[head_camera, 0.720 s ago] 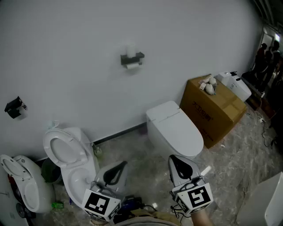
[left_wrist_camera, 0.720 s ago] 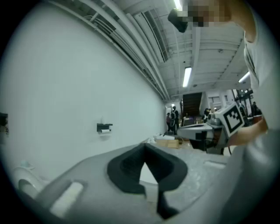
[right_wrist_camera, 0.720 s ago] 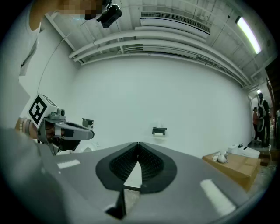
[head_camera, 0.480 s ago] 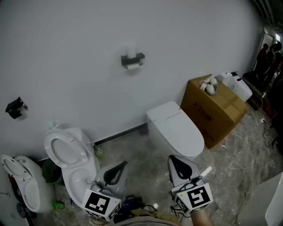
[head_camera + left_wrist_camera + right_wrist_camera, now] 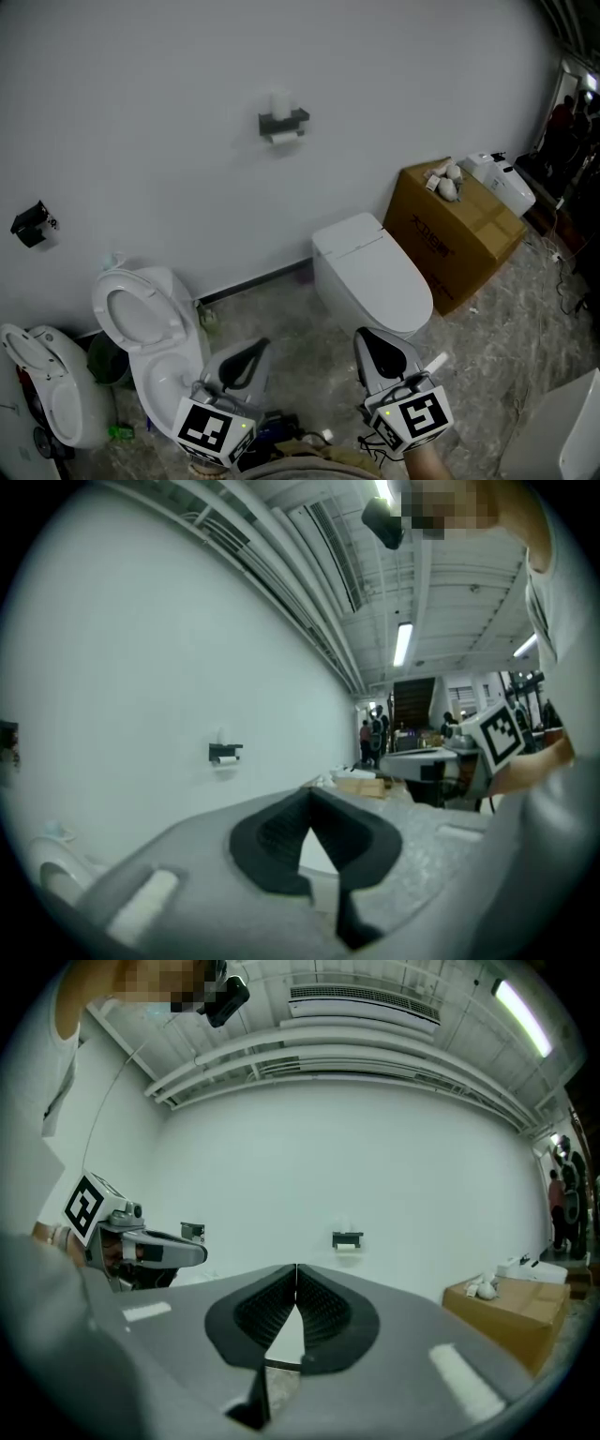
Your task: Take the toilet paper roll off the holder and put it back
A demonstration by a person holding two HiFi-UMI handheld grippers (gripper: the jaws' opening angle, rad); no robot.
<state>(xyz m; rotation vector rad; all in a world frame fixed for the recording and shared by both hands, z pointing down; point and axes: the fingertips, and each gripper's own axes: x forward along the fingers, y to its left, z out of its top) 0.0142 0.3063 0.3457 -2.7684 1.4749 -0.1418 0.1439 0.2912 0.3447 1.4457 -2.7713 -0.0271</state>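
Observation:
A dark holder [image 5: 282, 122] is fixed on the white wall, with a toilet paper roll [image 5: 281, 137] hanging under it and a second white roll [image 5: 277, 104] standing on top. The holder [image 5: 225, 753] also shows small in the left gripper view, and the holder [image 5: 347, 1239] in the right gripper view too. My left gripper [image 5: 259, 347] and right gripper [image 5: 362, 336] are low at the bottom of the head view, far from the wall. Both are shut and hold nothing.
A closed white toilet [image 5: 370, 272] stands below the holder, with a brown cardboard box [image 5: 455, 230] to its right. An open toilet [image 5: 145, 323] and another fixture [image 5: 47, 389] stand at the left. A second dark holder [image 5: 31, 228] is on the wall at far left.

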